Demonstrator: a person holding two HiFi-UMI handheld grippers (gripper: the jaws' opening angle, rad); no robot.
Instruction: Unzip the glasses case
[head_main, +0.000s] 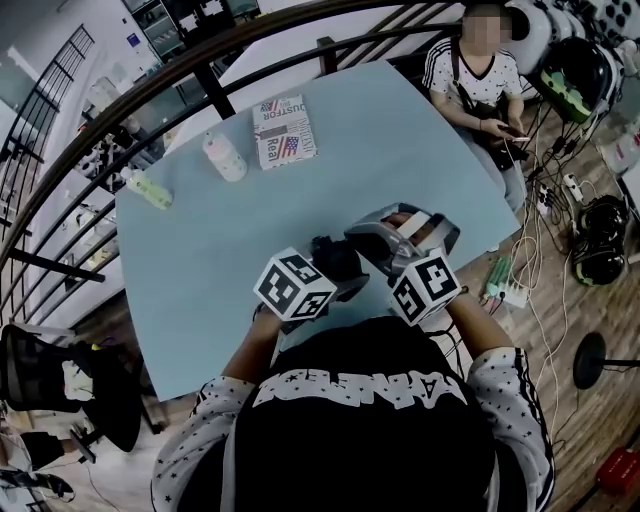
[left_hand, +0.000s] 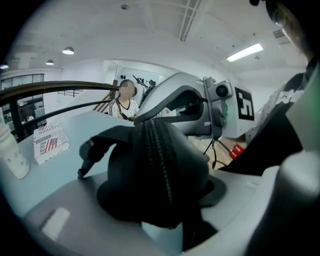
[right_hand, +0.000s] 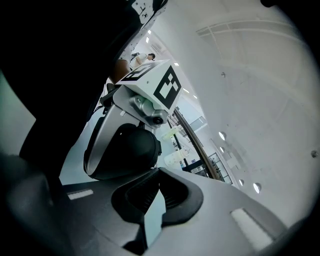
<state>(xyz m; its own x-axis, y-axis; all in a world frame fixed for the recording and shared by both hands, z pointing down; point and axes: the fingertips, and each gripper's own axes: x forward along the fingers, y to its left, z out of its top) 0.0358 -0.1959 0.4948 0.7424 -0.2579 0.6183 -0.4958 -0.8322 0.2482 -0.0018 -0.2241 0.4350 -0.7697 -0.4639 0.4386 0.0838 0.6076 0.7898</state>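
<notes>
Lighting: bright, even indoor light from overhead; a strip light (left_hand: 245, 51) glares, and the white ceiling is near washed out in both gripper views. Shadows on the table (head_main: 330, 180) are faint and soft-edged. The head view is sharp at centre, and its straight lines bow towards the edges. The gripper views have black vignetted corners. The case (left_hand: 155, 170), close to the lens, is underexposed and slightly soft.

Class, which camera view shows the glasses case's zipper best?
The left gripper view: the zipper runs down the middle of the glasses case, close up. The head view shows the case only as a small dark shape. The right gripper view shows one rounded end and no zipper.
</notes>
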